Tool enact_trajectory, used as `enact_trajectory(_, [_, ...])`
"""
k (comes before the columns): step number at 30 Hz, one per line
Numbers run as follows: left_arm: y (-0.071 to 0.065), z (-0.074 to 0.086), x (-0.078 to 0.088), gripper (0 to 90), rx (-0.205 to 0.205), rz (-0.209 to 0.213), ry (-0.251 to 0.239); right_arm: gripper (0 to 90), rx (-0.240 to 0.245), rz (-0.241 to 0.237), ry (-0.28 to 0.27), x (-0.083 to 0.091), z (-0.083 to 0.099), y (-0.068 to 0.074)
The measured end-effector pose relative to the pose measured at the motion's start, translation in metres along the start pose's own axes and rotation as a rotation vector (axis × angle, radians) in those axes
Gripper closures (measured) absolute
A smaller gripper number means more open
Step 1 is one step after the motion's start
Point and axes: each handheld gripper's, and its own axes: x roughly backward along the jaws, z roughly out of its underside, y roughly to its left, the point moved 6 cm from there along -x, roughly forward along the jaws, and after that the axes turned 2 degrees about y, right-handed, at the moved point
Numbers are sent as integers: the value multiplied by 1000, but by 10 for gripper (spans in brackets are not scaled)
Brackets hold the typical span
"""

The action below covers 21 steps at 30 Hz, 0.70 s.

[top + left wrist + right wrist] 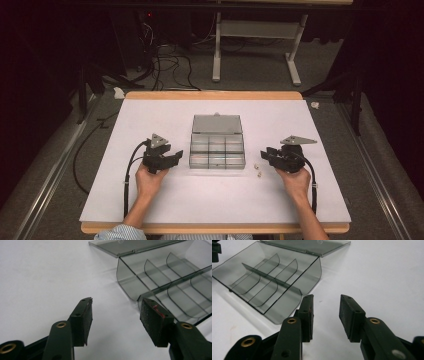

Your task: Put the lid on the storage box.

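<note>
The clear compartment box (217, 150) sits on the white counter (150, 200) between the two grippers, its lid (217, 124) folded flat back on the far side and all six cells looking empty. Two small pale pieces (258, 170) lie on the counter just beside the box's near right corner, directly ahead of the right gripper (265, 154) and close to its tips.

The step in hand looks like picking up one of those pieces to drop it into a cell. To do it well, the right gripper should come down over a single piece with one pad on each side, close gently so the piece does not skid away, and keep clear of the box wall, which stands just beside its own left pad (308, 315). The left gripper (176, 155), with the box's near left corner (140, 298) just ahead of its right pad (155, 320), could steady the box if it slides.

The right gripper's jaws stand partly open with nothing but bare counter between them. The left gripper's jaws are likewise apart, somewhat wider, holding nothing and touching nothing; the box stays just beyond its tips.
</note>
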Motion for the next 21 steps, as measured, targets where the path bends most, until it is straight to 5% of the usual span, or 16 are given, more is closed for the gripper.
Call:
enact_trajectory(14, [0, 23, -5, 426, -1, -32, 52, 646, 17, -4, 17, 13, 23, 10])
enact_trajectory(21, [-1, 34, -9, 418, -8, -49, 67, 643, 61, 44, 45, 16, 36, 18])
